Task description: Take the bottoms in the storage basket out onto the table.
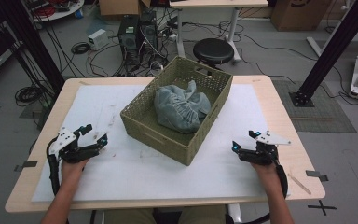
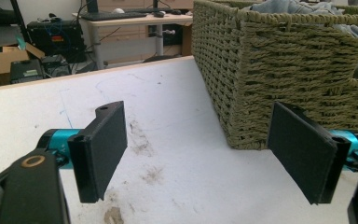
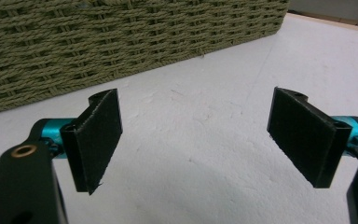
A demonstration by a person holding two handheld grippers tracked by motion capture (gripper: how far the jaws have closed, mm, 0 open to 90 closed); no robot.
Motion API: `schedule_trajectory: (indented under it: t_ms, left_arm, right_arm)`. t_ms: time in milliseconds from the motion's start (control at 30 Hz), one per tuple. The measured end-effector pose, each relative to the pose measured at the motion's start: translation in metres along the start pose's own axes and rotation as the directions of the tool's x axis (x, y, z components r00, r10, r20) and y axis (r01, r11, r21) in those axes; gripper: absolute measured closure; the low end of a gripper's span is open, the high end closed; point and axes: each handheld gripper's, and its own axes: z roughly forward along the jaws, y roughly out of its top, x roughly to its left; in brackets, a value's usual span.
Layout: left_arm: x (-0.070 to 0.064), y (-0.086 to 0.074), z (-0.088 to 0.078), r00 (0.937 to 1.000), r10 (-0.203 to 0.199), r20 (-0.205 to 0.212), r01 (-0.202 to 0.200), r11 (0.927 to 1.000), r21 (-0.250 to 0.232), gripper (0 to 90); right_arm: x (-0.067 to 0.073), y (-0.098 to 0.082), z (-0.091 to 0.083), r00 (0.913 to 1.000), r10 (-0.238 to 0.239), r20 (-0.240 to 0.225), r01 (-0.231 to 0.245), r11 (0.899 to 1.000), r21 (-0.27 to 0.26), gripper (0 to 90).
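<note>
Soft, even overhead light leaves the high view rather dim and slightly grainy, with the white counter (image 1: 121,177) its brightest area, while both gripper views are brighter and sharp on the woven basket (image 2: 279,70), showing faint shadows under the black pads (image 3: 98,135) and blurred background.

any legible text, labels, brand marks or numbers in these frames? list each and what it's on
None can be read.
Brown cardboard box on the floor at the far right: a dark curved mark, too blurred to read.
Olive-green woven basket, crumpled grey-blue cloth, white foam mat, left gripper and right gripper: no lettering visible.
</note>
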Motion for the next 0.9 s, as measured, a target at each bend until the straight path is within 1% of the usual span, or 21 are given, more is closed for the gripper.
schedule_trajectory:
  t_ms: [133,333,433,567,600,667,767,800,833,900]
  left_arm:
    - [-0.0002,0.0000,0.0001,1.0000,0.004,0.000,-0.004,1.0000,0.001,20.3]
    - [-0.0003,0.0003,0.0007,1.0000,0.004,-0.004,-0.004,1.0000,0.008,20.5]
    - [-0.0008,0.0004,0.0006,0.9999,0.010,-0.005,-0.010,0.9999,0.012,20.5]
    - [-0.0015,0.0002,0.0003,0.9999,0.014,-0.005,-0.014,0.9999,0.006,20.5]
    - [-0.0015,0.0002,0.0001,0.9998,0.017,-0.004,-0.017,0.9998,0.006,20.5]
    - [-0.0017,0.0000,-0.0002,0.9998,0.020,0.001,-0.020,0.9998,0.003,20.5]
    - [-0.0016,-0.0001,-0.0004,0.9998,0.019,0.005,-0.019,0.9998,0.000,20.5]
    - [-0.0015,-0.0002,-0.0006,0.9998,0.020,0.007,-0.020,0.9998,0.000,20.5]
    - [-0.0016,-0.0001,-0.0006,0.9998,0.020,0.007,-0.020,0.9998,-0.001,20.5]
    - [-0.0017,-0.0001,-0.0006,0.9996,0.025,0.010,-0.025,0.9997,0.000,20.5]
  right_arm:
    - [-0.0002,-0.0001,-0.0002,1.0000,-0.001,0.000,0.001,1.000,-0.001,18.3]
    - [-0.0024,-0.0007,-0.0013,0.9998,0.019,-0.004,-0.019,1.000,-0.015,18.3]
    - [-0.0022,-0.0010,-0.0020,0.9997,0.024,-0.005,-0.024,1.000,-0.017,18.3]
    - [-0.0022,-0.0010,-0.0019,0.9998,0.020,-0.003,-0.021,1.000,-0.019,18.3]
    - [-0.0020,-0.0010,-0.0019,0.9997,0.024,-0.001,-0.024,1.000,-0.017,18.3]
    - [-0.0023,-0.0006,-0.0012,0.9999,0.016,-0.006,-0.016,1.000,-0.014,18.3]
    - [-0.0018,0.0002,-0.0004,0.9998,0.017,-0.013,-0.016,1.000,0.009,18.3]
    - [-0.0018,0.0002,-0.0004,0.9998,0.017,-0.013,-0.016,1.000,0.009,18.3]
    - [-0.0014,0.0004,-0.0010,0.9994,0.029,-0.017,-0.028,1.000,0.014,18.3]
    - [-0.0024,0.0007,-0.0022,0.9966,0.067,-0.048,-0.067,0.998,0.006,18.3]
